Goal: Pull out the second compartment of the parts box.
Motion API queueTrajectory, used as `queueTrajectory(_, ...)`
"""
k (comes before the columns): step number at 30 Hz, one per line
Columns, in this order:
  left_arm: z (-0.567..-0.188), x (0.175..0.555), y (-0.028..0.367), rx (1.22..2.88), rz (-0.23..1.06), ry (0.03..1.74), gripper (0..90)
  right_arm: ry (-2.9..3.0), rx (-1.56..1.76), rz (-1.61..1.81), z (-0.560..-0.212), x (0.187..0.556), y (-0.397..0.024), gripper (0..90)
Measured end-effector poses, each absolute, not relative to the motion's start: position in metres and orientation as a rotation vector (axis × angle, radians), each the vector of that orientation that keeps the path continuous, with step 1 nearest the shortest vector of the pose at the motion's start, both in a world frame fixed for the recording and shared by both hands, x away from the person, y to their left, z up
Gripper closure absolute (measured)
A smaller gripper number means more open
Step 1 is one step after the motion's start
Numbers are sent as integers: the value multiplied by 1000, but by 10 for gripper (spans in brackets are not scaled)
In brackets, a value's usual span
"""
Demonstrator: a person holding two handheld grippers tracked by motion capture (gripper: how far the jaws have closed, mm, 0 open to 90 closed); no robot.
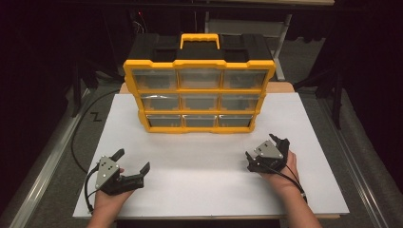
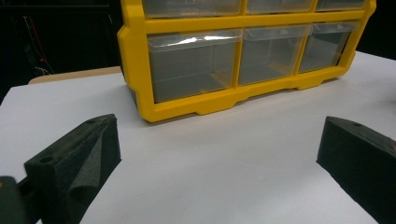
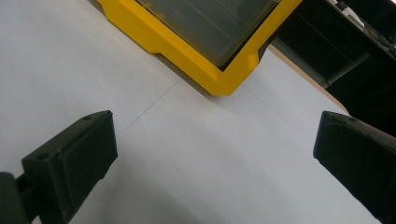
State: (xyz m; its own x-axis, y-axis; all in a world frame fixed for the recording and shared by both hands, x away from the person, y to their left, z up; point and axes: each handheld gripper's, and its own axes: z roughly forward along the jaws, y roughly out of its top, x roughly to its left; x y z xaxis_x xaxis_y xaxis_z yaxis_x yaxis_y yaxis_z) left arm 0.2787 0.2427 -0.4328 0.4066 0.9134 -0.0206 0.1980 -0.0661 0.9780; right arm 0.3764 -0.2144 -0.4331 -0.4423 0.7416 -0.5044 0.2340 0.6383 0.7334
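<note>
A yellow and black organizer with a yellow carry handle stands upright at the back of the white tabletop. It has three rows of three clear drawers, all pushed in. My left gripper rests at the front left, held in a hand, jaws wide open with nothing between them. At the front right my right gripper is also open and holds nothing. The left gripper view looks at the organizer's bottom row past the open left gripper. In the right gripper view, the organizer's lower corner lies beyond the right gripper.
Bare white board lies between the grippers and the organizer. A black cable loops over the floor to the left of the table. Grey floor and dark frames surround the table. A strip of wooden tabletop shows behind the board.
</note>
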Motion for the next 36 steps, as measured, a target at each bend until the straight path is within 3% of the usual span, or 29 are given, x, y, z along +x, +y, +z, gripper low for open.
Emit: queueTrajectory(36,-432,278,244,1539,805,1023,6,1994,442,484,-434,363,-191,12)
